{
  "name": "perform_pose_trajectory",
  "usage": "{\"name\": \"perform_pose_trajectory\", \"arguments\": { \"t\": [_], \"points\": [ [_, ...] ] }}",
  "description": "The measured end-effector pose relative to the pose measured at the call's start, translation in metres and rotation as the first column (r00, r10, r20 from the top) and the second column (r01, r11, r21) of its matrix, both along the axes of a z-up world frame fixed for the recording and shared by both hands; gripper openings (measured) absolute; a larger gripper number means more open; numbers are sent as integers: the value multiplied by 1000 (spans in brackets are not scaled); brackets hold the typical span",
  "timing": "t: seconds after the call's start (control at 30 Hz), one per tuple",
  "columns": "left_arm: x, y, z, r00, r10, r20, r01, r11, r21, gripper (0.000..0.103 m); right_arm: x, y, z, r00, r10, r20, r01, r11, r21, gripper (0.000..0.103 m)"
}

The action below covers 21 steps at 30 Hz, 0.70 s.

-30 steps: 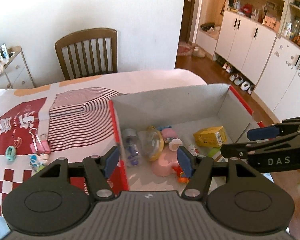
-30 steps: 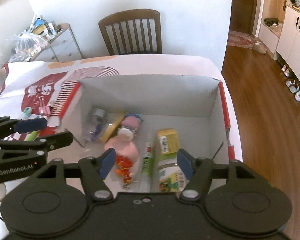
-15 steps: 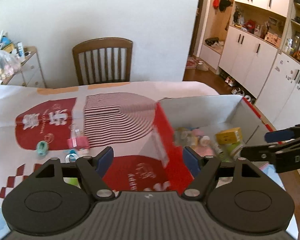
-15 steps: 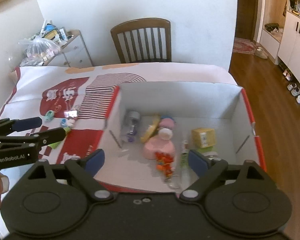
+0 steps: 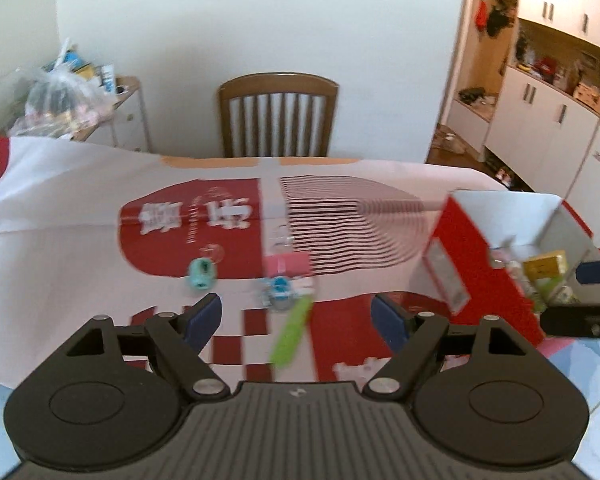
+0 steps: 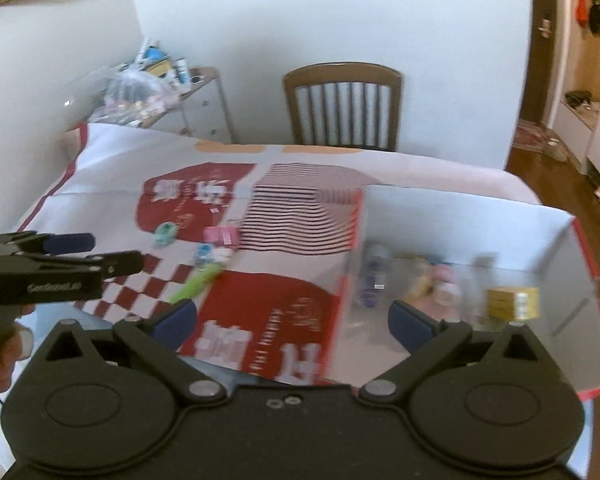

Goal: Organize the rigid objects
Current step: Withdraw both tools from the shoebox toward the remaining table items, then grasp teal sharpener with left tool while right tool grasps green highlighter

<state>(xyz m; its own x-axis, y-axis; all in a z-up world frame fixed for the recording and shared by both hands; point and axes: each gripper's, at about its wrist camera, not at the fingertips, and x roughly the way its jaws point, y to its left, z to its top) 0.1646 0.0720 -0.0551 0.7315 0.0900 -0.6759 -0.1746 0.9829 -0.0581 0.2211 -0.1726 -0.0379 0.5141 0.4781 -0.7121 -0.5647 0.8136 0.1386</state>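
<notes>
Red-and-white cloth on the table (image 5: 80,216), loose pieces at frame centre: green stick (image 5: 292,332), teal piece (image 5: 201,273), pink clip (image 5: 286,264). Box (image 6: 580,248) at right, now off-centre, no longer under both cameras. Left gripper (image 5: 296,316) and right gripper (image 6: 292,320): fingers opening wide, empty. Risk: blur, hasty descent, green stick knocked aside.

A home dining room: wooden chair (image 5: 278,114) at a cloth-covered table (image 5: 80,208), white cupboards (image 5: 540,120), shoes on the floor.
</notes>
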Motion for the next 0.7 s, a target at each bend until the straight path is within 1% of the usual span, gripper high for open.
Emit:
{"name": "perform_pose_trajectory", "arguments": {
  "t": [0.07,0.17,0.3,0.4,0.5,0.7],
  "points": [
    [-1,14,-3,1000,15,-2,-15,1000,-13,82,-3,16,-1,999,32,8,-32,999,-11,102],
    [1,38,-12,999,32,-4,-32,998,-51,82,-3,41,-4,998,67,10,-67,998,-20,102],
    [9,64,-24,996,82,-15,-83,995,-59,82,0,69,-15,996,86,-1,-86,996,-30,102],
    [19,79,-33,994,110,-9,-111,993,-39,82,3,87,-27,996,87,-3,-87,995,-40,102],
    [32,90,-45,991,132,-22,-132,991,-7,82,10,106,-43,997,71,0,-71,995,-69,102],
    [57,104,-72,990,132,-54,-131,991,16,82,27,134,-76,999,26,-45,-31,994,-109,98]
  ]
}}
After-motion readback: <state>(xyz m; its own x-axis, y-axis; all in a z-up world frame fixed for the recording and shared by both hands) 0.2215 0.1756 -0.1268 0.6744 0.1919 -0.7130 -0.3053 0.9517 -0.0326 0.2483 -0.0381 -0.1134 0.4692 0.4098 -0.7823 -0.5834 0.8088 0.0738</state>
